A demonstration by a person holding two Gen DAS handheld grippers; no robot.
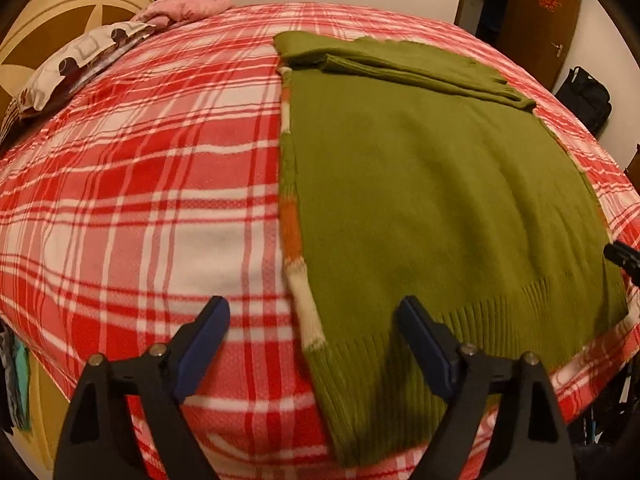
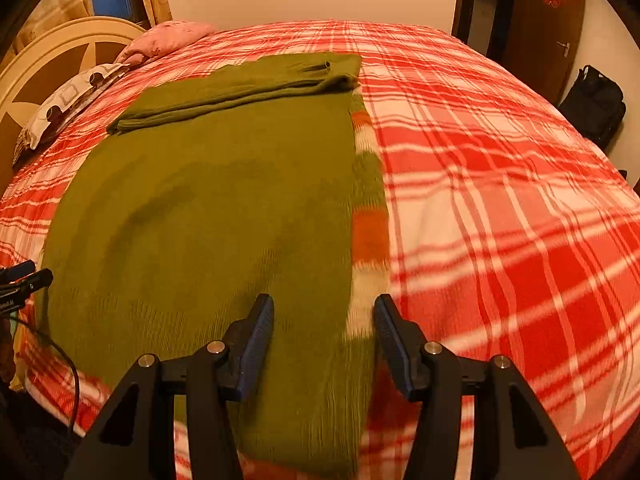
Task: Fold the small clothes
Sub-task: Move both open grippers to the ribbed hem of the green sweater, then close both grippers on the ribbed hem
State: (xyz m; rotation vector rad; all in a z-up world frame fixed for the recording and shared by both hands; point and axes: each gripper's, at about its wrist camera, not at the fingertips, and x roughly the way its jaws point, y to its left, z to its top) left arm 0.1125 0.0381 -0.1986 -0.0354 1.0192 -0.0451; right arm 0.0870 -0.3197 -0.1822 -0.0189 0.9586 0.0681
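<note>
- Left wrist view: the left gripper [image 1: 312, 312] hangs over the near edge of the bed [image 1: 140, 208], its blue-padded fingers [image 1: 424, 344] spread wide with nothing pressed between them
- Between and beneath those fingers lies the near left corner of the green sweater [image 1: 420, 184], its ribbed hem running along the bed's near edge; whether a pad touches the knit I cannot tell
- The sweater lies flat on the red-and-white plaid blanket [image 1: 120, 240], on the right half of the bed, with a sleeve [image 1: 400, 68] folded across its far end
- A cream-and-orange striped band [image 1: 294, 232] peeks out along the sweater's left side
- Two pillows, a patterned one [image 1: 80, 64] and a pink one [image 1: 188, 8], sit at the far left corner by the headboard [image 1: 60, 12]
- The tip of the right gripper [image 1: 622, 256] pokes in at the sweater's right edge

- Right wrist view: the right gripper [image 2: 324, 320] hovers over the sweater's [image 2: 200, 200] near right corner, fingers [image 2: 392, 336] about half apart and gripping nothing
- The striped band [image 2: 368, 224] runs up between them along the sweater's right side
- The folded sleeve [image 2: 240, 84] crosses the far end
- The left gripper [image 2: 28, 276] shows at the sweater's left edge
- A dark bag [image 2: 596, 104] sits on the floor past the bed's right side, near a brown door [image 2: 548, 32]
</note>
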